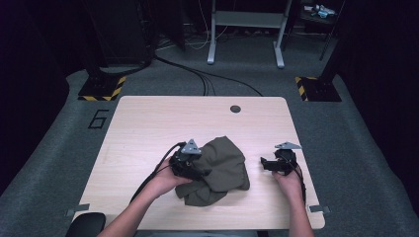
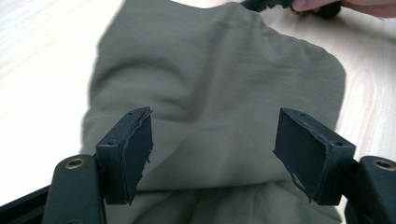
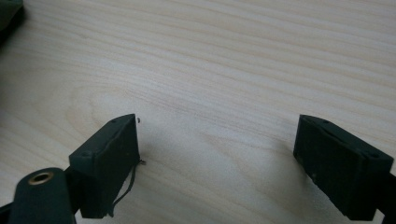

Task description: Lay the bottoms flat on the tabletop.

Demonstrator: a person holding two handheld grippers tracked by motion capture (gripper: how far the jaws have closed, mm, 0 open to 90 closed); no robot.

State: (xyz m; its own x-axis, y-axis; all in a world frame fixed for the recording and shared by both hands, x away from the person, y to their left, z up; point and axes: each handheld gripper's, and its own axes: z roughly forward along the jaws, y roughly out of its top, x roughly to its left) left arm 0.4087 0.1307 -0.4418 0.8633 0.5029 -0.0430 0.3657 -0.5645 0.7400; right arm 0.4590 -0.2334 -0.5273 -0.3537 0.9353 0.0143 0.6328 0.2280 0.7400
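Wooden table: crumpled olive garment directly ahead of left gripper, jaws wide; right gripper wide, apart.

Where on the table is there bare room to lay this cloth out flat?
The far half of the table, between the olive cloth and the round hole, is bare. The near middle is crowded: left gripper over the cloth, right gripper beside it.

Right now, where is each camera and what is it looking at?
High view: above the table, looking down on the cloth; both forearms and claws show.
Left gripper view: rides the left claw, open jaws over the cloth.
Right gripper view: rides the right claw, open over bare table.
Shared: cloth and table.
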